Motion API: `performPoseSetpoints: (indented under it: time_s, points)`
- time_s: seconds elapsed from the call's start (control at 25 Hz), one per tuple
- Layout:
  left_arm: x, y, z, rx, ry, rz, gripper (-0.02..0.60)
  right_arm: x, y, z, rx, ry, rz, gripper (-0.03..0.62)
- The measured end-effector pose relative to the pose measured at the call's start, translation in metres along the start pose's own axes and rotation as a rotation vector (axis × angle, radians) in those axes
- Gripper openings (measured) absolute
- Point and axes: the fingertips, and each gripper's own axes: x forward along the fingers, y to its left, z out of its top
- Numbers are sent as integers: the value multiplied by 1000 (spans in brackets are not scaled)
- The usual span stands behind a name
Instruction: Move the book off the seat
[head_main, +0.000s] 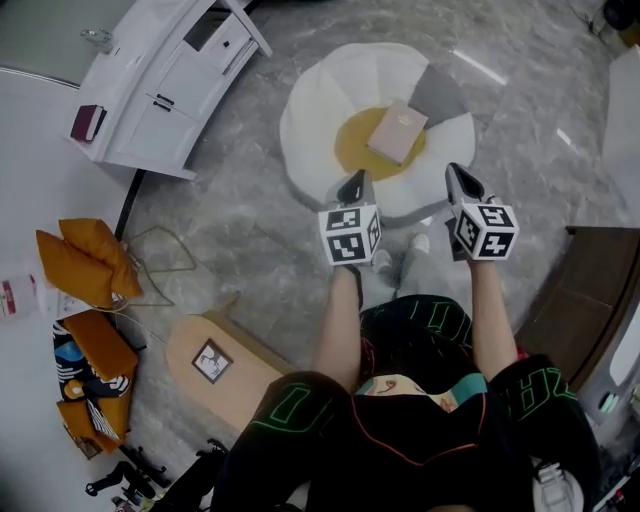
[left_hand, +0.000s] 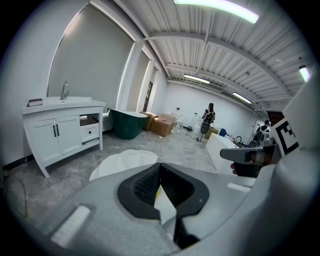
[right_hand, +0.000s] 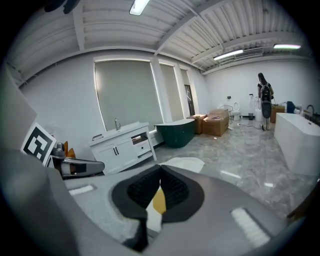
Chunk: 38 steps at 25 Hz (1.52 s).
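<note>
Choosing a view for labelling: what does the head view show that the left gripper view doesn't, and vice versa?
Head view only: the book on the seat, at its yellow centre, and orange cushions. Left gripper view only: a green tub, cardboard boxes, a distant person. Both: the seat, the white cabinet, the right tool.

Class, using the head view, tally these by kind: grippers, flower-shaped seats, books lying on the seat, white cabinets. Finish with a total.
grippers: 2 (left gripper, right gripper)
flower-shaped seat: 1
book on the seat: 1
white cabinet: 1
total: 5
</note>
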Motion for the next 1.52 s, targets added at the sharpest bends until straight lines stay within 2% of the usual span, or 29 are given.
performPoseSetpoints:
  time_s: [0.2, 0.52, 0.6, 0.72, 0.8, 1.04, 1.16, 1.24, 1.52]
  points:
    - [29, 7, -7, -21, 49, -11, 11, 27, -14, -12, 13, 49, -31, 3]
    - [118, 11, -18, 49, 182, -51, 11, 95, -56, -33, 46, 135, -62, 3]
    - [143, 13, -26, 84, 227, -54, 11, 112, -71, -46, 83, 162, -70, 3]
    - [177, 16, -37, 186, 290, -53, 11, 136, -87, -63, 131, 208, -77, 3]
    - [201, 16, -46, 211, 329, -66, 11, 154, -97, -75, 159, 237, -76, 3]
    - [264, 27, -84, 209, 446, -101, 11, 210, -122, -120, 225, 303, -63, 3]
    - [284, 37, -109, 337, 510, -130, 12, 231, -127, -149, 243, 345, -70, 3]
    - [299, 44, -126, 384, 540, -157, 11, 244, -130, -168, 259, 362, -82, 3]
    - [355, 87, -189, 351, 600, -194, 12, 298, -138, -241, 314, 395, -130, 3]
